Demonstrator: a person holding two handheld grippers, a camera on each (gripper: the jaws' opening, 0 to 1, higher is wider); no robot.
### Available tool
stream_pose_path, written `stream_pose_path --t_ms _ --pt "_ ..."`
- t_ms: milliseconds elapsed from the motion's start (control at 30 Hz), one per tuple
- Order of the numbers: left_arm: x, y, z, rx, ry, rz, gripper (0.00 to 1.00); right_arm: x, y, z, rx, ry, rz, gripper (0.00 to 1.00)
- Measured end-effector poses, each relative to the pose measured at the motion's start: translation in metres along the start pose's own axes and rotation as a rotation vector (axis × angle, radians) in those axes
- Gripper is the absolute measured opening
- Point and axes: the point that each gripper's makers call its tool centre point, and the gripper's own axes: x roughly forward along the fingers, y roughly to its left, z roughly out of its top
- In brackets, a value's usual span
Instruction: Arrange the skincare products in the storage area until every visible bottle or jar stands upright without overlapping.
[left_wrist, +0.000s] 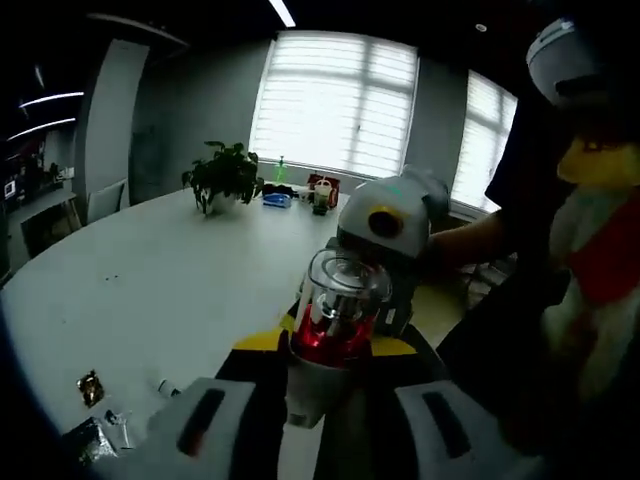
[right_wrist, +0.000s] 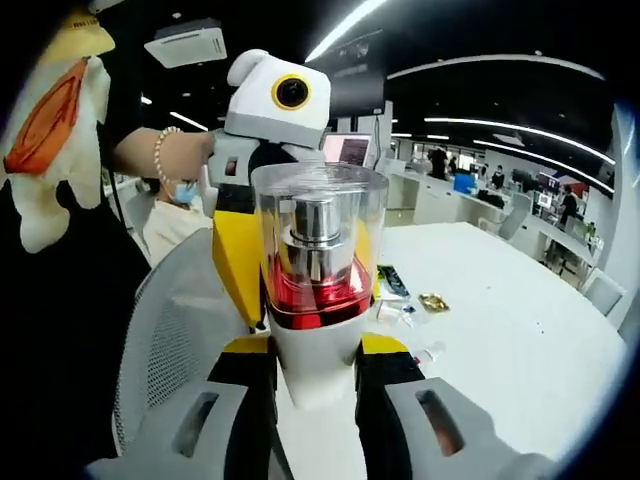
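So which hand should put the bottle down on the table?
Probably the right. The bottle sits upright and centred in the right gripper, jaws pressed on its white base, with bare table just ahead. The left gripper flanks it too, but its hold is unclear.

The bottle (right_wrist: 318, 290) base is hidden between the fingers (right_wrist: 240, 400). Small items (left_wrist: 300, 195) by the window are too small to identify.
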Motion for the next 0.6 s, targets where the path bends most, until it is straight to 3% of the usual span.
stream_pose_path --t_ms 433,600 --pt "0.028 0.015 -0.050 -0.013 0.091 -0.014 0.24 0.020 -0.004 -0.056 0.003 0.168 -0.034 0.29" --pt "0.037 0.023 -0.057 -0.040 0.092 -0.032 0.24 0.021 -0.009 -0.069 0.041 0.175 -0.040 0.29"
